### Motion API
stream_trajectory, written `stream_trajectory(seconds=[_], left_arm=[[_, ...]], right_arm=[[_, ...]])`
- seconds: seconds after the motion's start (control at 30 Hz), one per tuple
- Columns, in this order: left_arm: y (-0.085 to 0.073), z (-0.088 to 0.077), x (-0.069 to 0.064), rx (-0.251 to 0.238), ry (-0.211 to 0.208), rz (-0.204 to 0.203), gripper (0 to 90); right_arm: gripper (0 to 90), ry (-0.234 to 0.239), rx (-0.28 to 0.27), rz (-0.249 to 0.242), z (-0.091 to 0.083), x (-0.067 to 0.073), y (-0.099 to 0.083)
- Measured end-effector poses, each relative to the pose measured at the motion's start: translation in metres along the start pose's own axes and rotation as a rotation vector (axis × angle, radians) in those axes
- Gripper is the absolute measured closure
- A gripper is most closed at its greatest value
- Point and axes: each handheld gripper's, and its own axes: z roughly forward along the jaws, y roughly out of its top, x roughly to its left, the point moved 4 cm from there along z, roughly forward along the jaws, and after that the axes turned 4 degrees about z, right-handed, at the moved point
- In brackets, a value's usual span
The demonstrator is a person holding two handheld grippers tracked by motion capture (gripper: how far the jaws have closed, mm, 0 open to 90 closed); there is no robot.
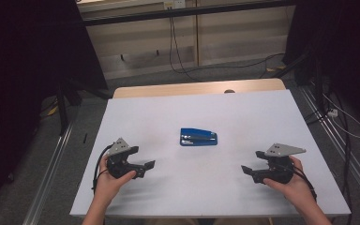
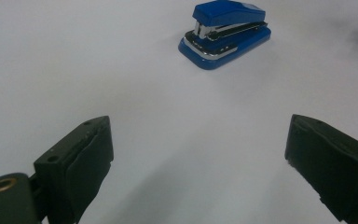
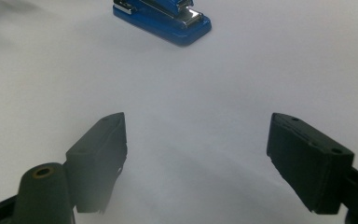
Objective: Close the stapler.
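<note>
A blue stapler [image 1: 198,137] with a chrome staple channel lies closed and flat on its base, lengthwise across the frame, at the centre of the white worktop [image 1: 243,117].

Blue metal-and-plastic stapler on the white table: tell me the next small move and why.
Probably ease the left gripper forward toward the blue stapler. Its jaws stand wide open with nothing between them, and the stapler lies untouched ahead on the white table, apart from both grippers.

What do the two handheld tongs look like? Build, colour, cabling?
Both the left tongs and right tongs are matte black, each topped by a grey three-cornered plate. Jaws are blocky with flat dark pads and screw holes; a brass-ringed hole sits at the base. A black cable trails from each. Forearms are bare, no sleeves.
</note>
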Motion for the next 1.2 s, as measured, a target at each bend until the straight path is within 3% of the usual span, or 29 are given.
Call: stream_trajectory(seconds=[1.2], left_arm=[[-0.019,-0.022,0.003,0.005,0.010,0.013,6.5]], right_arm=[[17.7,-0.018,-0.006,-0.008,-0.015,-0.002,-0.012]])
